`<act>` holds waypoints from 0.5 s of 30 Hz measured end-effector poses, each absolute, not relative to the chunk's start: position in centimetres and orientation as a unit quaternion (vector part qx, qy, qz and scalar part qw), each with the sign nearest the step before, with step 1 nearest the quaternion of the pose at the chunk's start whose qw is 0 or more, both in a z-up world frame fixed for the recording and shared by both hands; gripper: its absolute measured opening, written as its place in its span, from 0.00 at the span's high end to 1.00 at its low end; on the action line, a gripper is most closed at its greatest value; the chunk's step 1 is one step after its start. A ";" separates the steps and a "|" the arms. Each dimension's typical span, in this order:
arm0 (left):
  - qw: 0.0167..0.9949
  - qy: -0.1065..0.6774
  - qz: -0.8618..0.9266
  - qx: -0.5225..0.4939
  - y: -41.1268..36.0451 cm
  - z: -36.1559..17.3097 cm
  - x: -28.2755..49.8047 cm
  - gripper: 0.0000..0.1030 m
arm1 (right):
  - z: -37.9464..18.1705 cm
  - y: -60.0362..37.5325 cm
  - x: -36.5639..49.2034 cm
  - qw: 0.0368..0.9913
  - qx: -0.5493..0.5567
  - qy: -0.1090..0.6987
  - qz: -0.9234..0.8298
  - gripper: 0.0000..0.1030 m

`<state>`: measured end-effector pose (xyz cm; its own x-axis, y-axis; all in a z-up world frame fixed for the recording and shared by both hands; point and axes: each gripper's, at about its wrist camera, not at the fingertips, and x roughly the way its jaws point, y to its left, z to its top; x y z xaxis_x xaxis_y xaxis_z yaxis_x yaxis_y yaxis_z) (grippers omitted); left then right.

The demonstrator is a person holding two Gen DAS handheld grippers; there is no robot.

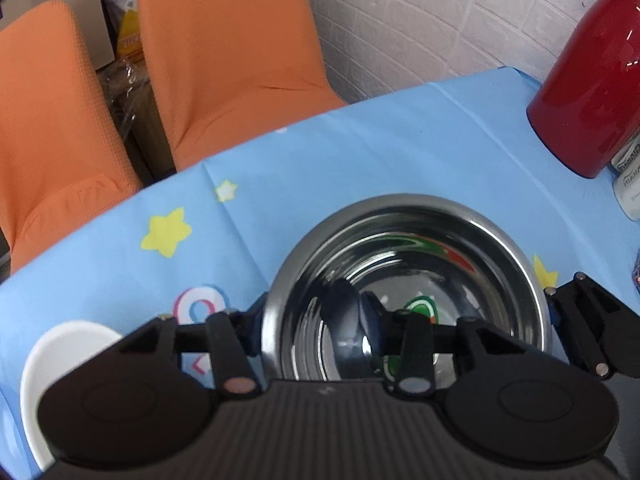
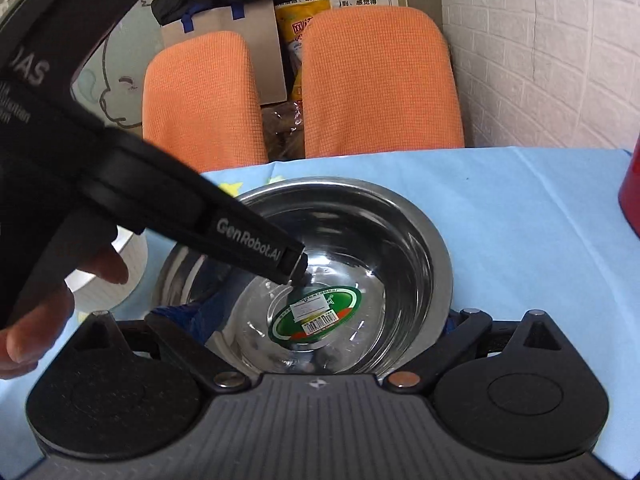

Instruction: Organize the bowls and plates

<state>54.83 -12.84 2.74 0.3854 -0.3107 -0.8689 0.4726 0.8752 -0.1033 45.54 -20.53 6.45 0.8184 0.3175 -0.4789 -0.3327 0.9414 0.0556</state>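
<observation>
left gripper (image 2: pixel 296 270) pinches steel bowl (image 2: pixel 400 216) rim; label (image 2: pixel 316 314) clear only right view.

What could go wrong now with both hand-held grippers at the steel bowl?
1. The left hand-held gripper reaches inside the steel bowl while the right hand-held gripper straddles it, so they could knock together.
2. The smooth, shiny bowl may slip from a grip and hit the white dish close beside it.
</observation>
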 end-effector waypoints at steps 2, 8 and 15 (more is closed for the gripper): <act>0.831 0.495 -0.240 0.078 -12.6 3.6 53.6 0.60 | 7.0 -20.5 44.2 0.955 -0.020 0.242 0.167 0.16; 0.836 0.489 -0.236 0.075 -11.7 6.2 47.2 0.60 | 8.3 -20.4 38.2 0.958 -0.022 0.231 0.170 0.14; 0.827 0.508 -0.230 0.069 -9.2 5.8 38.0 0.60 | 7.1 -18.6 29.4 0.955 -0.012 0.242 0.174 0.14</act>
<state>37.96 -9.23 5.76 0.3776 -0.3097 -0.8726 0.4500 0.8850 -0.1194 29.38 -18.57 7.08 0.8225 0.3261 -0.4661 -0.3373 0.9394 0.0620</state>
